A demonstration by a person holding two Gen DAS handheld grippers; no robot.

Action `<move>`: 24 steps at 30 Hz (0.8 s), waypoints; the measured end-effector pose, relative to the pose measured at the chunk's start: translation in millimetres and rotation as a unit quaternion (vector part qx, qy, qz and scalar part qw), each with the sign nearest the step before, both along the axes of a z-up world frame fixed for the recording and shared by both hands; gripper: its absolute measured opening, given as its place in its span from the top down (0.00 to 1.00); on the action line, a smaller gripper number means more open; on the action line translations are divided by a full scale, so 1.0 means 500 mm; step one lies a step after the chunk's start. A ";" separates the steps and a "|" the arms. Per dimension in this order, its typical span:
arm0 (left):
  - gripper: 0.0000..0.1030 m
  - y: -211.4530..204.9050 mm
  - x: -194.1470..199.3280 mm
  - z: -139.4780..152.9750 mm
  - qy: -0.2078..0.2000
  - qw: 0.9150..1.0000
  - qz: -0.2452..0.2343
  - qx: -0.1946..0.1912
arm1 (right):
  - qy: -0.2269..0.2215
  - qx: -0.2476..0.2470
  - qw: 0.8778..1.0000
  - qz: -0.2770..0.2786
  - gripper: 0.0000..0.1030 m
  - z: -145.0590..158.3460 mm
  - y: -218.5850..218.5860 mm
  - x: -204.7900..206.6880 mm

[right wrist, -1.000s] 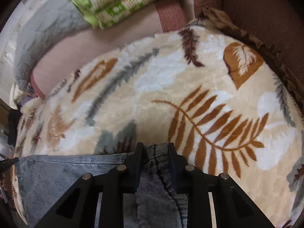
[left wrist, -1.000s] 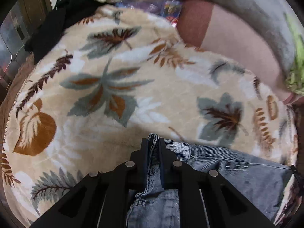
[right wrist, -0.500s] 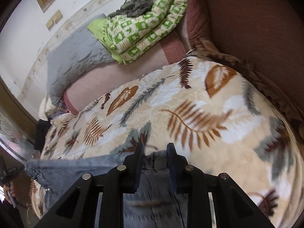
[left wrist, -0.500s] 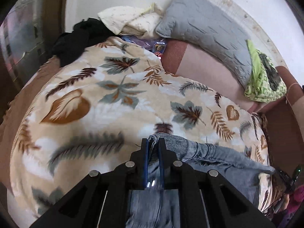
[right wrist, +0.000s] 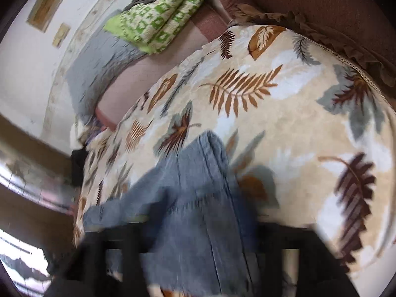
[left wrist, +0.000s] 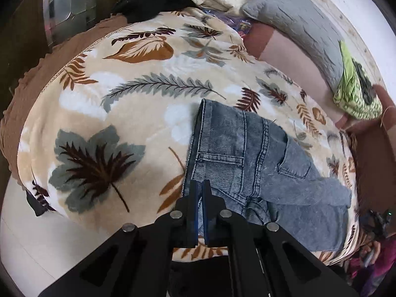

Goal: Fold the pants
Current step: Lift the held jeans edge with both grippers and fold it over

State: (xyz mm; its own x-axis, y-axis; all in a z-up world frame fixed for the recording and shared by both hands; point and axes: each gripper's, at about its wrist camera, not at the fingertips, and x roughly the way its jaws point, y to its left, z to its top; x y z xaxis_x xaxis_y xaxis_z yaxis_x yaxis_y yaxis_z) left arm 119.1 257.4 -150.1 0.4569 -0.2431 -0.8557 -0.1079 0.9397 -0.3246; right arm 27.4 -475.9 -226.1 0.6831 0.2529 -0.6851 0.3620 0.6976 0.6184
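Pants [left wrist: 259,163] lie on the blanket [left wrist: 138,113], pillow [left wrist: 297,22] behind

The left tool [left wrist: 201,195] is matte black with blue-lined fingers and silver screws.

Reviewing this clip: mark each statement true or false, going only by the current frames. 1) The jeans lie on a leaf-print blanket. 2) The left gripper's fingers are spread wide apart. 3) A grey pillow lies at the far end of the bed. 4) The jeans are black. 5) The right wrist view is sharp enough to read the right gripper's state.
1) True. The jeans rest on the leaf-print blanket.
2) False. The left gripper has its fingers nearly together, at the waistband edge.
3) True. The grey pillow lies there, beside a green patterned cloth.
4) False. They are washed blue denim.
5) False. That view is motion-blurred; denim covers the right gripper, so its state cannot be told.
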 end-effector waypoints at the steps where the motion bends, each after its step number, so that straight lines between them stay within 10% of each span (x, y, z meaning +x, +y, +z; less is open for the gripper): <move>1: 0.98 -0.001 0.000 0.006 -0.005 1.000 0.000 0.004 | 0.002 -0.003 1.000 0.003 0.30 -0.007 0.004 0.024; 3: 0.92 0.001 0.002 0.015 -0.013 1.000 0.003 0.014 | 0.019 -0.007 1.000 0.014 0.30 -0.025 0.014 0.069; 7: 0.45 -0.003 0.022 -0.008 0.007 1.000 0.013 0.008 | 0.048 -0.032 0.998 0.029 0.30 -0.066 0.045 0.137; 9: 0.43 -0.007 0.026 -0.028 0.016 1.000 0.017 0.005 | 0.056 -0.052 0.996 0.040 0.45 -0.077 0.058 0.150; 11: 0.43 -0.010 0.035 -0.055 0.031 0.999 0.020 -0.003 | 0.080 -0.099 0.990 0.059 0.81 -0.079 0.079 0.158; 24: 0.40 -0.055 0.029 -0.103 0.067 0.996 0.041 -0.041 | -0.018 -0.174 0.984 0.039 0.92 0.127 0.105 -0.021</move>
